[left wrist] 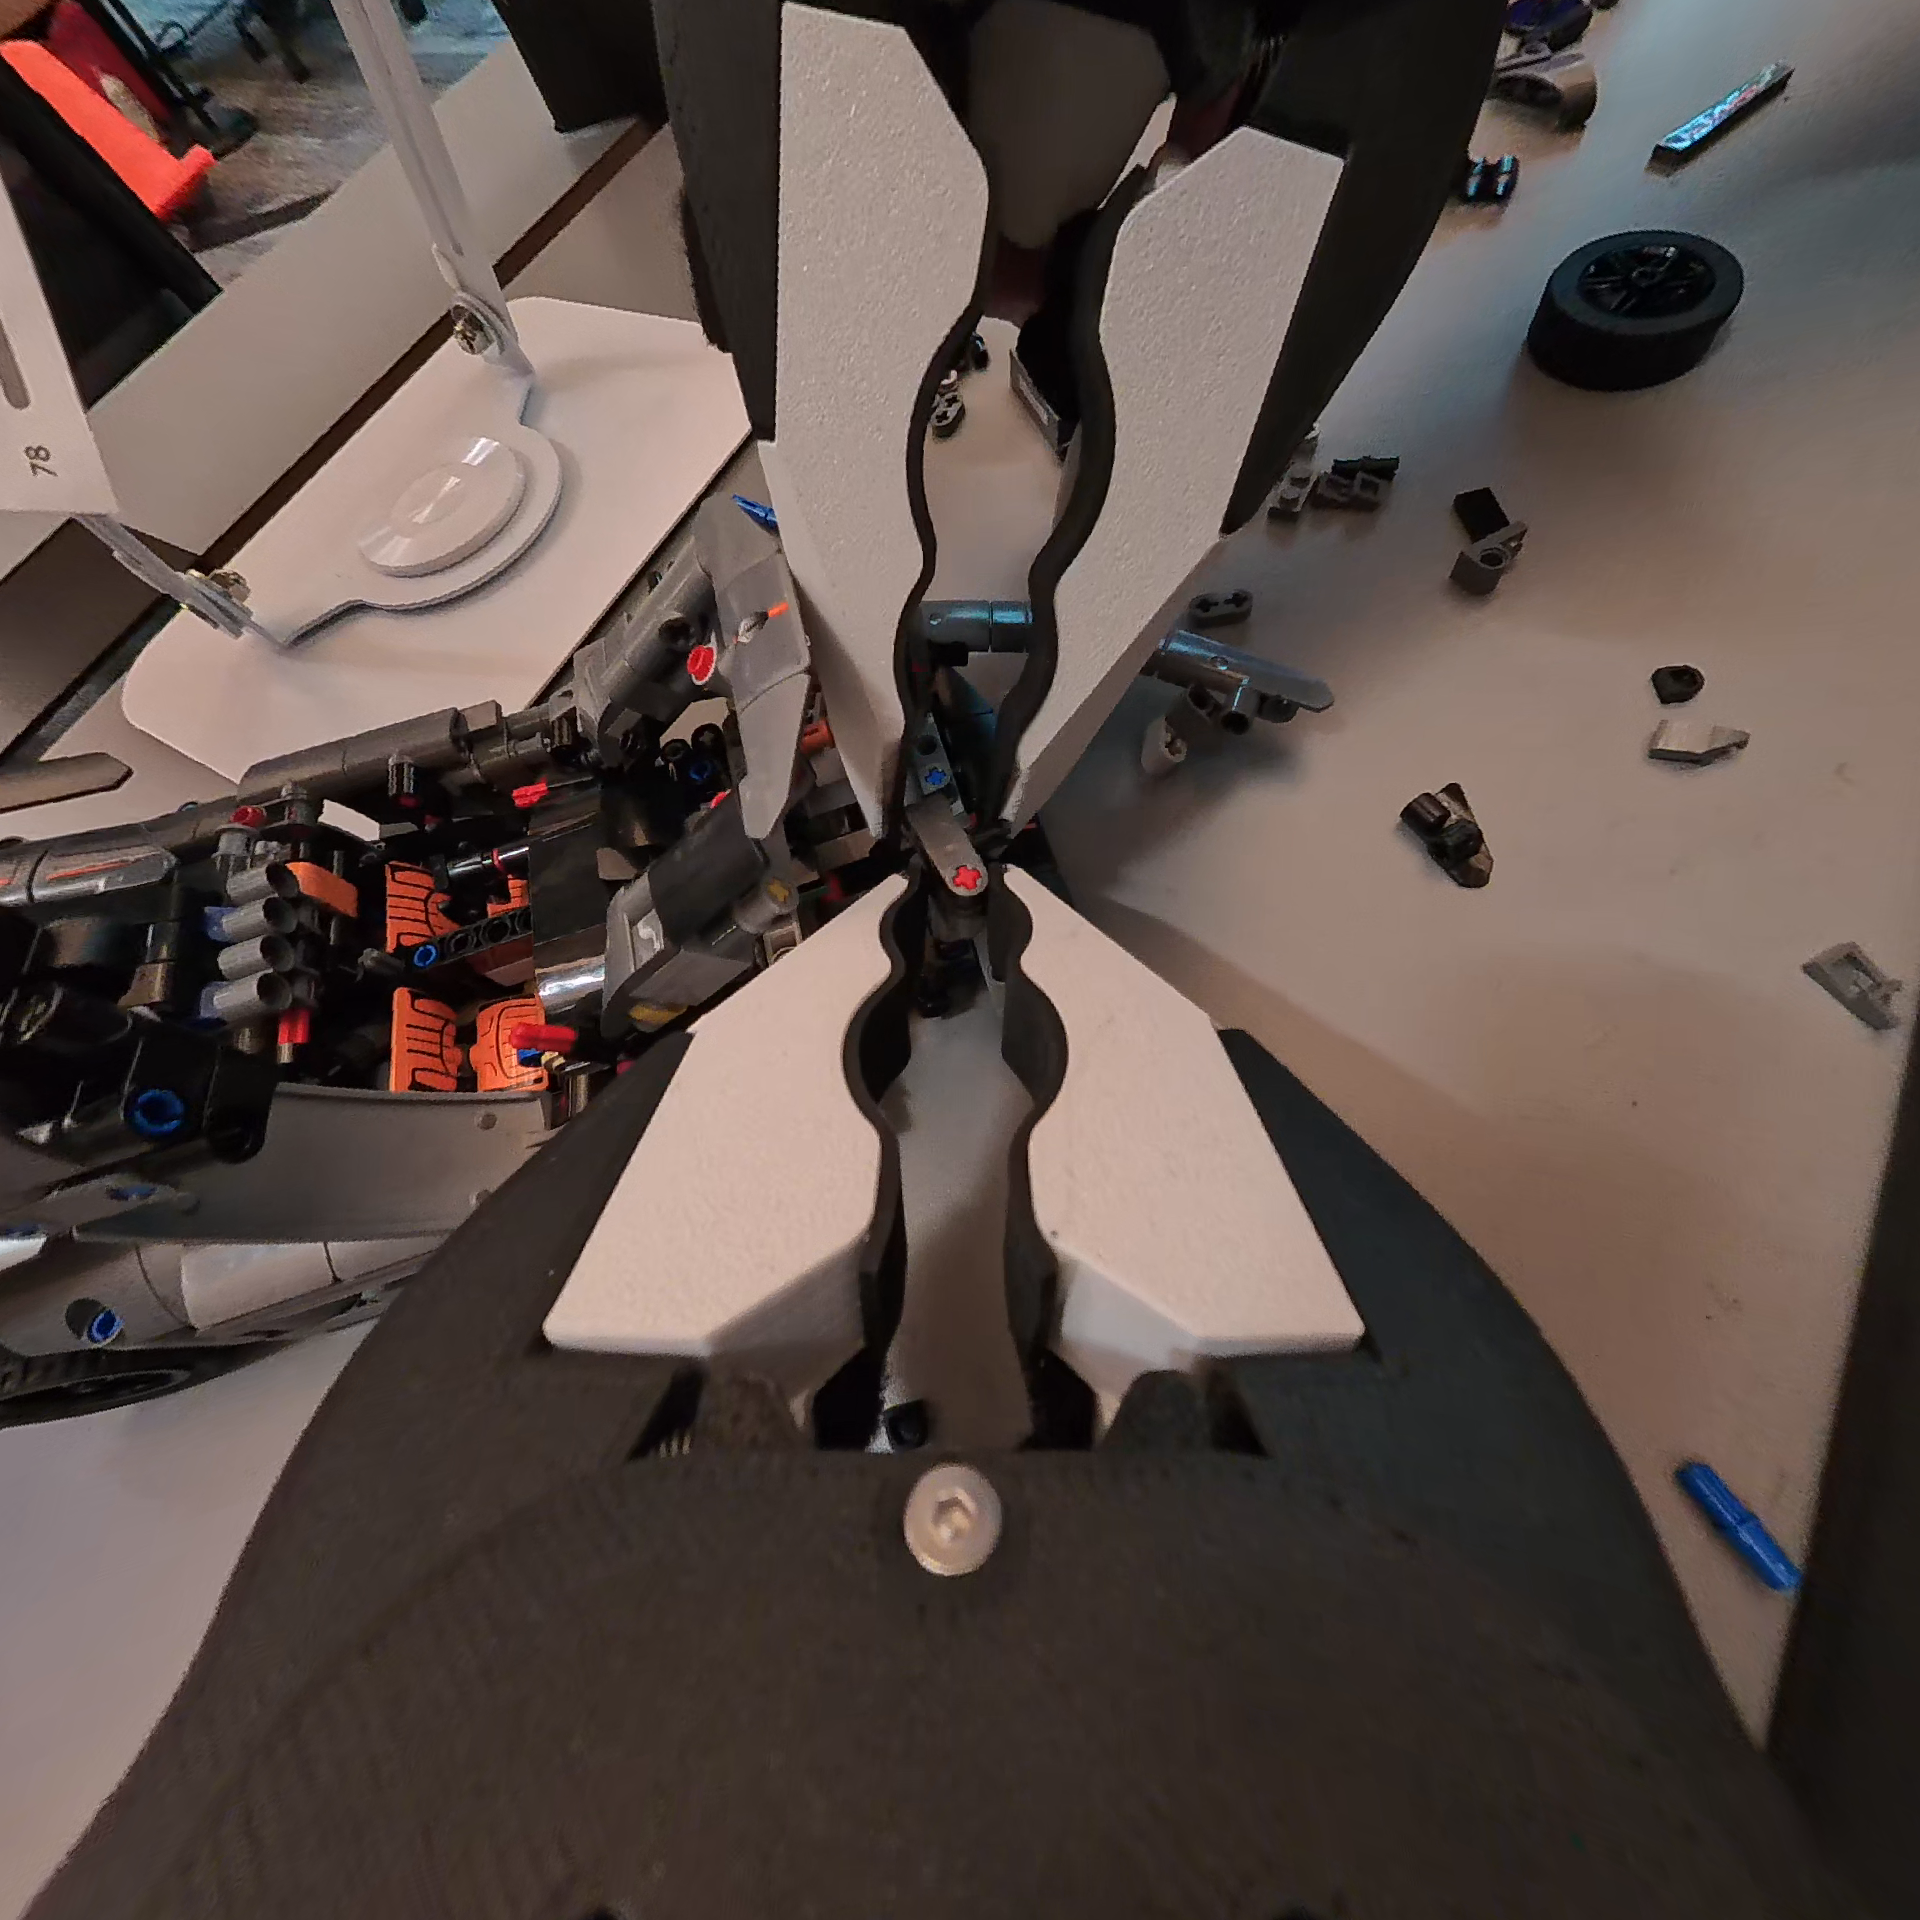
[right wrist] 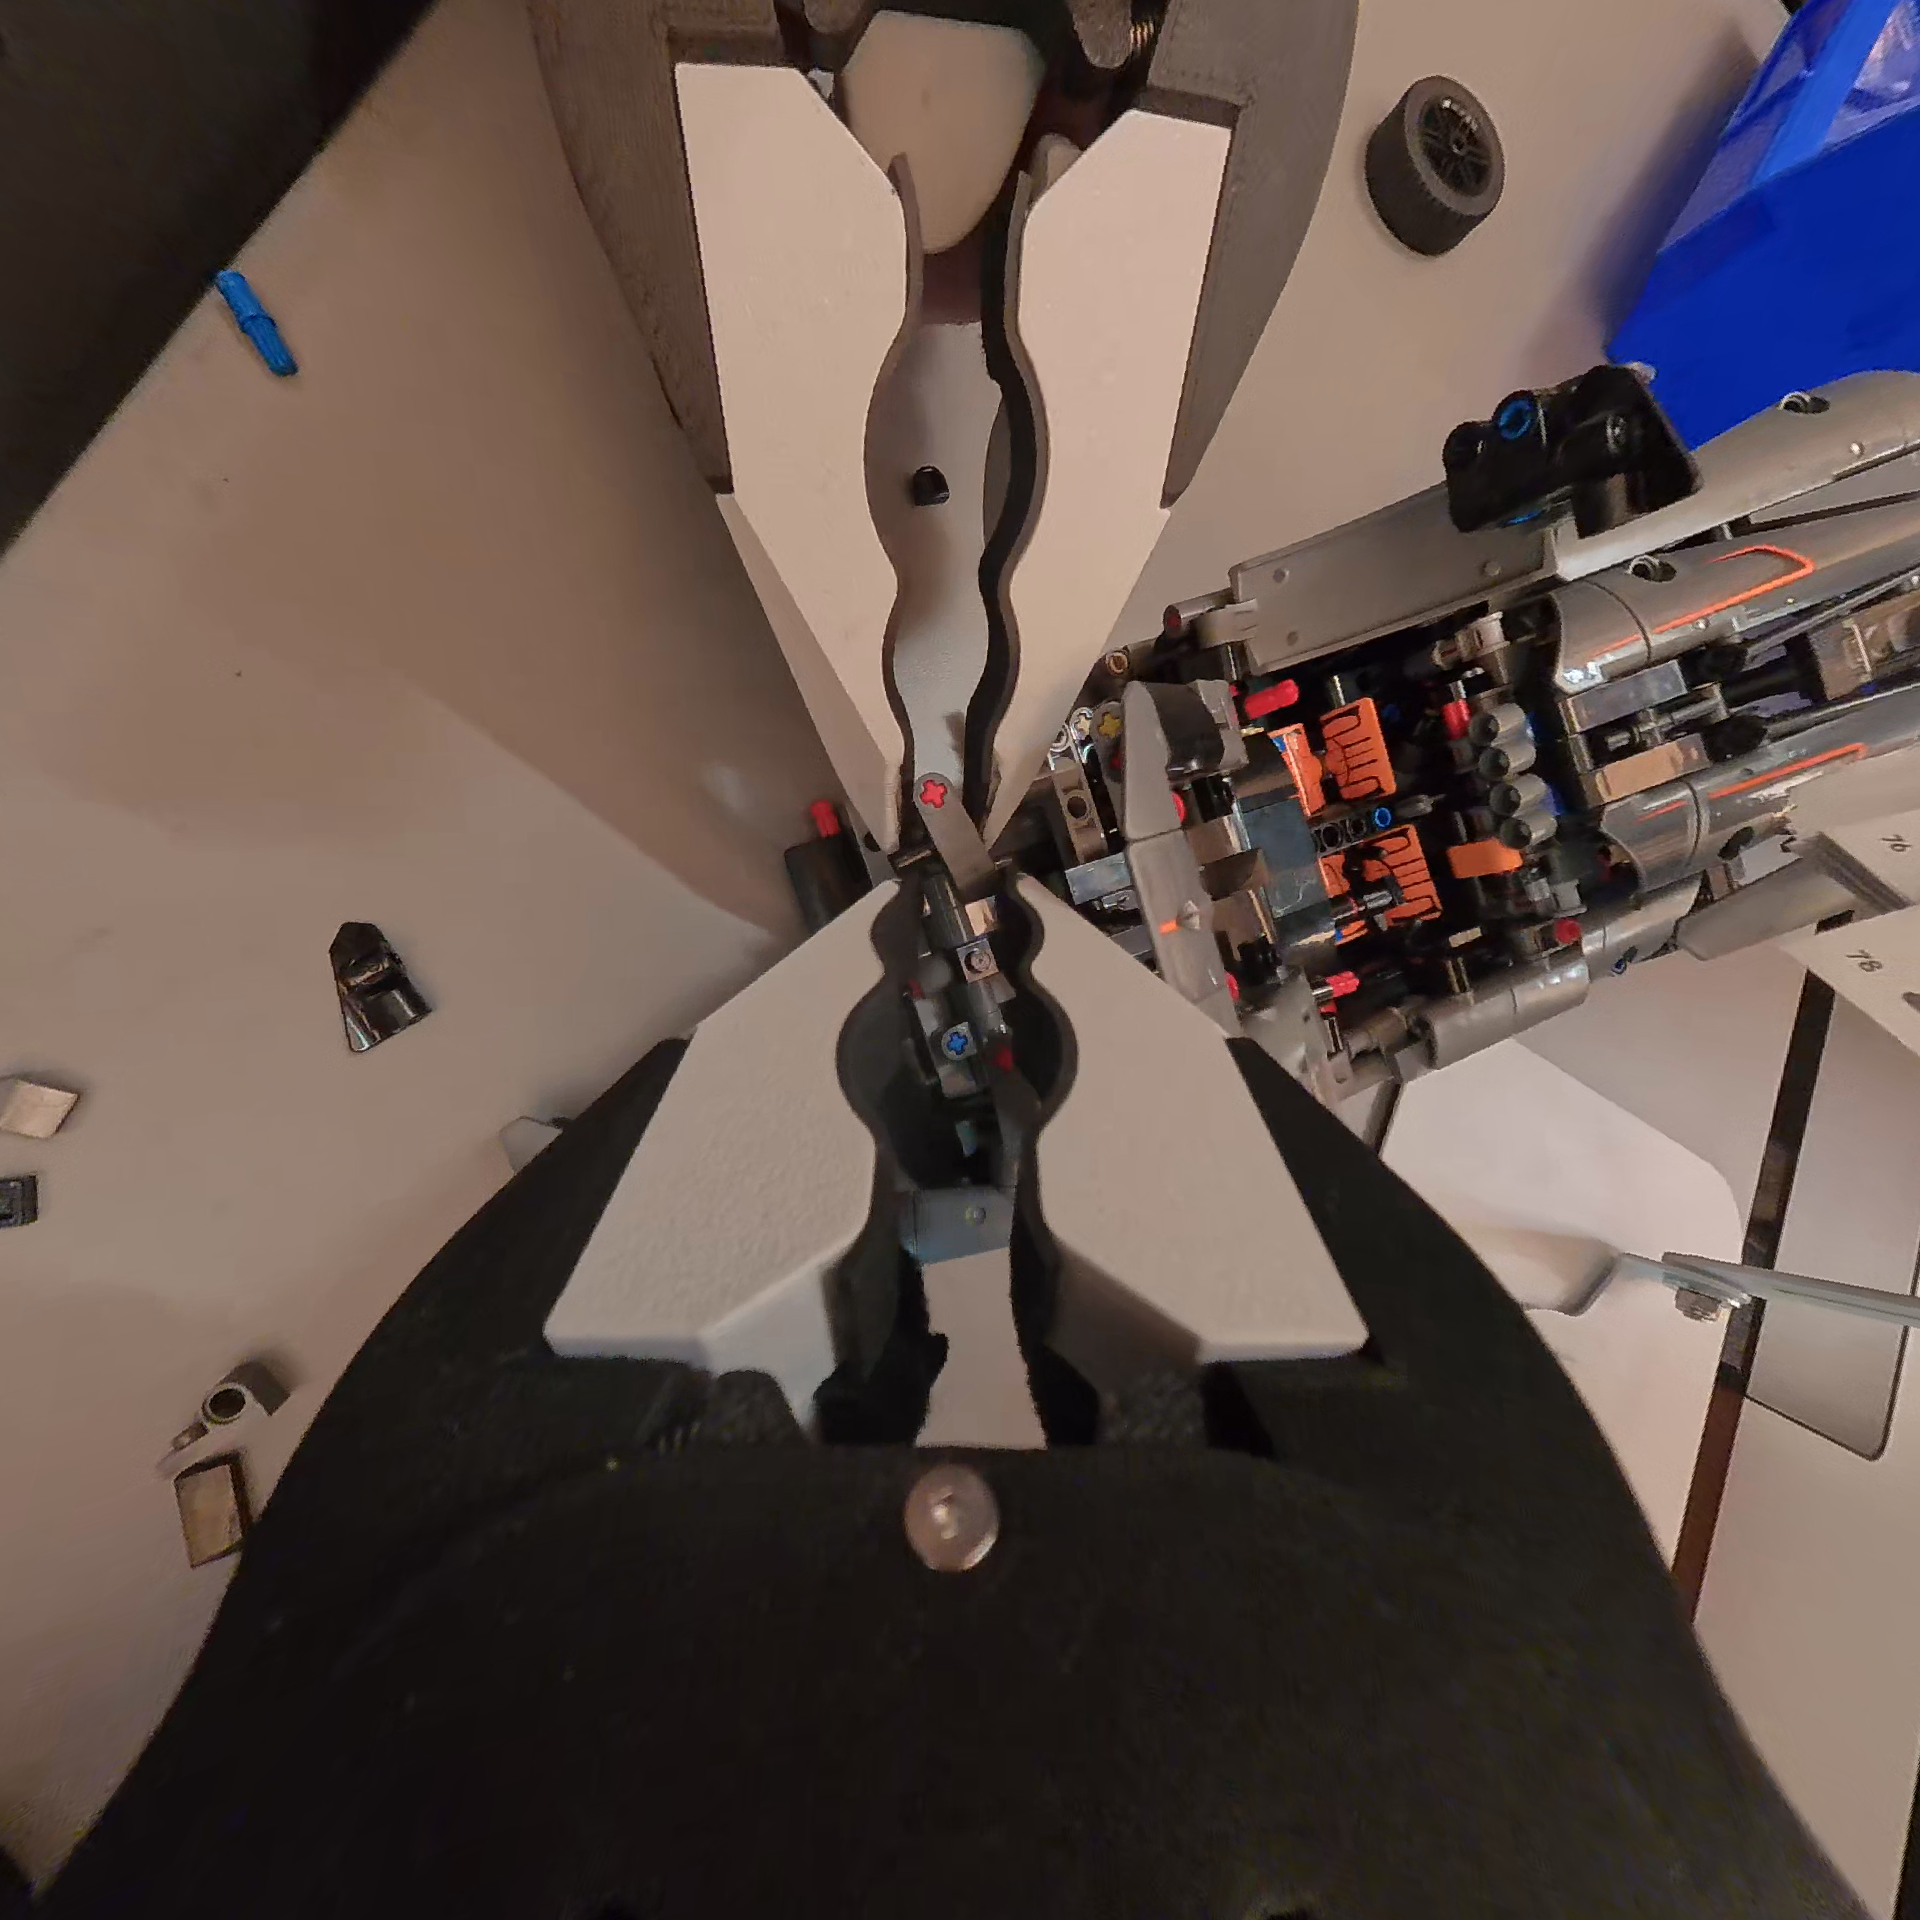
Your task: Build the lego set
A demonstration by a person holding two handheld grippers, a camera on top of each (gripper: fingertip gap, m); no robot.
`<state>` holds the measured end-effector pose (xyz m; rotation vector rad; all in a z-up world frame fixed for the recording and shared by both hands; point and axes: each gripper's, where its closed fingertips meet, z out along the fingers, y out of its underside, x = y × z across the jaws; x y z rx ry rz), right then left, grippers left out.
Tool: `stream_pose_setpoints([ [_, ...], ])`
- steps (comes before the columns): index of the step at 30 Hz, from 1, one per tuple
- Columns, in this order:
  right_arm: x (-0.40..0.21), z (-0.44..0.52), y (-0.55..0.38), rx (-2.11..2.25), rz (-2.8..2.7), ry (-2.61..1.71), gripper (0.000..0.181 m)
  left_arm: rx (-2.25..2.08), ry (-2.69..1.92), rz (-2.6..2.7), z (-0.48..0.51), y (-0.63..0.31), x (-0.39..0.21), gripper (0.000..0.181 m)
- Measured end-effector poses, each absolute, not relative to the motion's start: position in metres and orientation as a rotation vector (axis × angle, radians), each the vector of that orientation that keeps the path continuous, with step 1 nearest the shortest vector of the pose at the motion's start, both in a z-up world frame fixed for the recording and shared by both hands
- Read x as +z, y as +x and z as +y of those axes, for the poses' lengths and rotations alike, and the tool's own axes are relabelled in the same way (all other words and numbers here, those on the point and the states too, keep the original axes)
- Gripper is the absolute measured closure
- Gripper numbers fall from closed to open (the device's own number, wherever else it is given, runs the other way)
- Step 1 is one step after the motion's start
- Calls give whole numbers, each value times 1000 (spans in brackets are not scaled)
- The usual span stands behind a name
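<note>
A small grey lego sub-assembly [left wrist: 961, 868] with a red cross axle end is pinched between both grippers, which meet tip to tip above the white table [left wrist: 1558, 1039]. My left gripper [left wrist: 951, 894] is shut on its grey lever end. My right gripper [right wrist: 951, 883] is shut on its darker part with the blue cross [right wrist: 961, 997]. The red-cross end [right wrist: 935, 795] sits in the left gripper's tips in the right wrist view. The large grey, black and orange lego car model [left wrist: 416, 935] lies just left of the grippers. It also shows in the right wrist view [right wrist: 1455, 810].
A black wheel [left wrist: 1636, 307] lies at the far right and shows too in the right wrist view [right wrist: 1434, 166]. Several small grey and black loose parts [left wrist: 1449, 836] are scattered on the table. There is a blue pin [left wrist: 1735, 1525], a white stand base [left wrist: 436, 499] and a blue bin [right wrist: 1787, 208]. Both grippers' tips are close together, under 4 cm apart. The blue pin [left wrist: 1735, 1525] is about 15 centimetres from both grippers' fingertips. It is also in sight in the right wrist view [right wrist: 258, 311].
</note>
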<state>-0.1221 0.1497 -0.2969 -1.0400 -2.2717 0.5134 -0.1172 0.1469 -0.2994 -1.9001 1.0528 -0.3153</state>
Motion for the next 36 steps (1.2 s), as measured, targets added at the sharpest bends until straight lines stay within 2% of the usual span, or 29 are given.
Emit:
stream_pose_setpoints([
  [11, -297, 151, -120, 524, -2275, -1047, 177, -299, -1926, 1015, 151, -124, -299, 169],
  [20, -298, 151, -121, 521, -2270, -1059, 174, -275, -1938, 1020, 151, -127, -300, 168],
  [26, -302, 159, -119, 480, -2279, -1071, 167, -278, -1944, 1006, 150, -133, -297, 161],
  [36, -310, 158, -116, 462, -2308, -1070, 170, -206, -2026, 940, 157, -150, -302, 151],
])
